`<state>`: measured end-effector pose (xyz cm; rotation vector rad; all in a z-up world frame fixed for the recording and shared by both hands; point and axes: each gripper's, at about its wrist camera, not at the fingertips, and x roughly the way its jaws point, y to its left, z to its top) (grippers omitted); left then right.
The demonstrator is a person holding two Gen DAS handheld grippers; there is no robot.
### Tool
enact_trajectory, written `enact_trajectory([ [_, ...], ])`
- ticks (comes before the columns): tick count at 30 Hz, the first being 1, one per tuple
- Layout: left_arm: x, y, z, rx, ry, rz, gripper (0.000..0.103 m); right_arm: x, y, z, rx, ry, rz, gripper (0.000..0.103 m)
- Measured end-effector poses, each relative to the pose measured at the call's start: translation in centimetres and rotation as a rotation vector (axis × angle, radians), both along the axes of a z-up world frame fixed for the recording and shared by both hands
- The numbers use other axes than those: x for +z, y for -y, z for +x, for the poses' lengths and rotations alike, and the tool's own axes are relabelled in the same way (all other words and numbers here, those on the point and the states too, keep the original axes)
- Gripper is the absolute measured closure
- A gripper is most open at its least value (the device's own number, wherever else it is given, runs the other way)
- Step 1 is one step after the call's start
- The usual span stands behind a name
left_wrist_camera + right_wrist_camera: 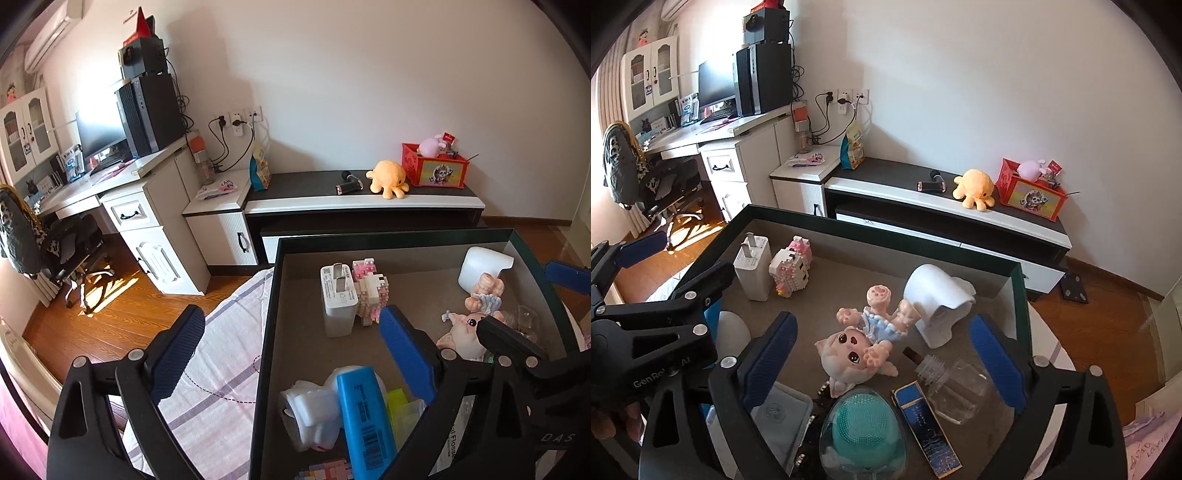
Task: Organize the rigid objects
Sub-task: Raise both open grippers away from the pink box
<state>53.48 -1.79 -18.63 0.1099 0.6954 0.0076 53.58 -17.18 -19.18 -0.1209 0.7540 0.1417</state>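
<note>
The box, a dark open tray with a grey floor, lies on a striped bed and holds all the small things. At its far side a white charger stands upright, touching a pink-and-white brick figure. Mid-floor a pink doll lies on its back, just beside a white holder. Nearer lie a clear bottle, a blue box, a teal brush under a clear dome, and a flat clear case. On the box's left side lie a blue highlighter and a white piece.

The left gripper straddles the box's left wall, its fingers released and empty. The right gripper hangs over the doll, its fingers released too, touching nothing.
</note>
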Motion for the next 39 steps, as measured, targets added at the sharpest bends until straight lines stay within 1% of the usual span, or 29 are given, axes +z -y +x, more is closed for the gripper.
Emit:
enact_trajectory([
  [2,0.2,0.0,-0.4,-0.014,0.004,-0.006,0.003,0.1,0.3,-0.2,0.007,-0.002,0.02,0.0],
  [5,0.5,0.1,-0.9,-0.032,0.005,-0.016,0.0,0.4,0.4,-0.9,0.007,0.002,0.025,0.0],
  [15,2.2,0.0,-5.3,-0.093,0.017,-0.109,0.0,2.5,1.4,-5.2,-0.029,0.063,0.061,0.0],
  [19,2.8,0.5,-7.4,-0.109,0.019,-0.105,0.0,3.2,2.0,-7.2,-0.049,0.084,0.087,0.0],
  [24,4.2,0.9,-10.4,-0.115,0.049,-0.094,0.0,4.1,2.5,-10.0,-0.06,0.099,0.101,0.0],
  [31,7.0,0.9,-16.8,-0.108,0.151,-0.077,0.0,5.8,2.7,-15.7,-0.071,0.151,0.121,0.0],
  [39,10.1,0.8,-25.5,-0.072,0.302,-0.031,0.0,8.3,2.6,-23.5,-0.078,0.266,0.137,0.0],
])
